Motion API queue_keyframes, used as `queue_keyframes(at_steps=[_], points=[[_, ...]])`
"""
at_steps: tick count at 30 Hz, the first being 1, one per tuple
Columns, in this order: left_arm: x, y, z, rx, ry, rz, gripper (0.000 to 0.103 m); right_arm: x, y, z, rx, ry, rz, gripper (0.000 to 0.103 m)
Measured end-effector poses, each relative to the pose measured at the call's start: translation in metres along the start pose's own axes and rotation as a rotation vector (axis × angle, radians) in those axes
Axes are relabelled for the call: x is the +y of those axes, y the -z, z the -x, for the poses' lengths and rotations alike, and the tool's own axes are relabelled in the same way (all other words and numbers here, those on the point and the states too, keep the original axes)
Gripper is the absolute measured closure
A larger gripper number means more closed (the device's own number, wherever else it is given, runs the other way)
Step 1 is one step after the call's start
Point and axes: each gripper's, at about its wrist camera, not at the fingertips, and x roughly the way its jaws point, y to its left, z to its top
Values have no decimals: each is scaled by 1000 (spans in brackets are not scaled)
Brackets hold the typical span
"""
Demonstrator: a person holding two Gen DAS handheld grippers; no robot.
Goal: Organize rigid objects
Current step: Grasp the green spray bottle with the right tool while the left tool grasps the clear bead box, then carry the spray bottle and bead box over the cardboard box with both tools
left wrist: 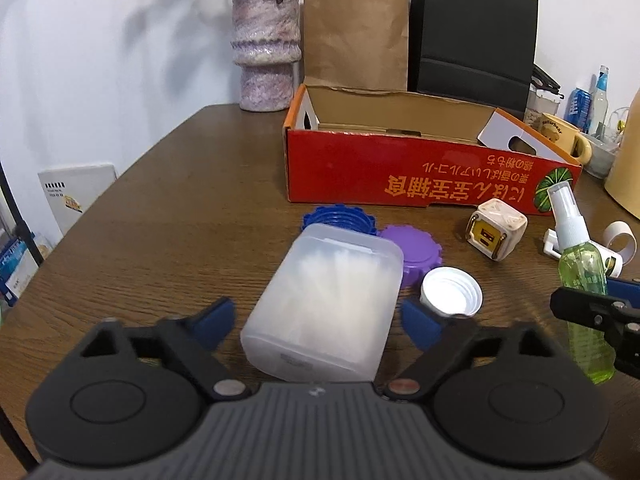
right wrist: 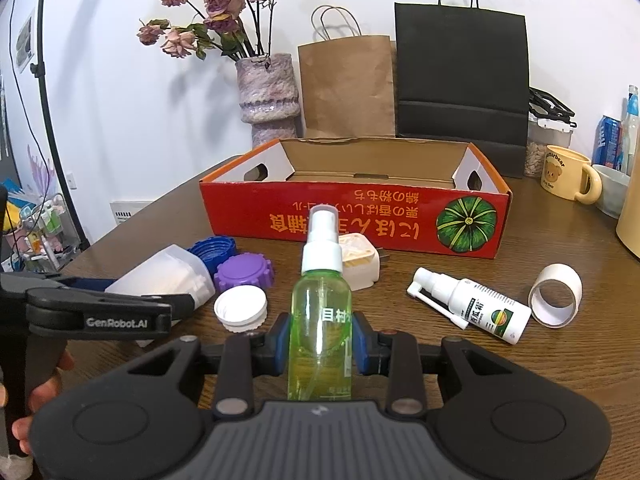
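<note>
- Red cardboard box (right wrist: 352, 216): long, open-topped, lying crosswise at the back of the wooden desk (left wrist: 160, 208).
- Frosted plastic container (left wrist: 324, 308): rounded rectangle lying flat, long axis pointing at the box, between the spread left claw (left wrist: 320, 320), pads apart from it.
- Green translucent spray bottle (right wrist: 320, 320): upright, white nozzle on top, pinched by the right claw (right wrist: 320, 344).

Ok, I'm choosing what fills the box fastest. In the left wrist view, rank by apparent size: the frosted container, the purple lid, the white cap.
1. frosted container, though it lies nearest the camera, which enlarges it.
2. purple lid and white cap: too alike to rank; the lid is partly hidden.
</note>
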Motion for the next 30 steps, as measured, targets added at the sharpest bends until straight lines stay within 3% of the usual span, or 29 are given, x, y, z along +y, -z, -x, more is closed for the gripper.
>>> queue_keyframes(at_steps=[1, 30], points=[[0, 0, -1, 4, 17, 5, 27, 0, 0, 0, 0, -1, -1, 73], [-27, -2, 42, -135, 17, -46, 35, -7, -4, 13, -34, -14, -16, 73]])
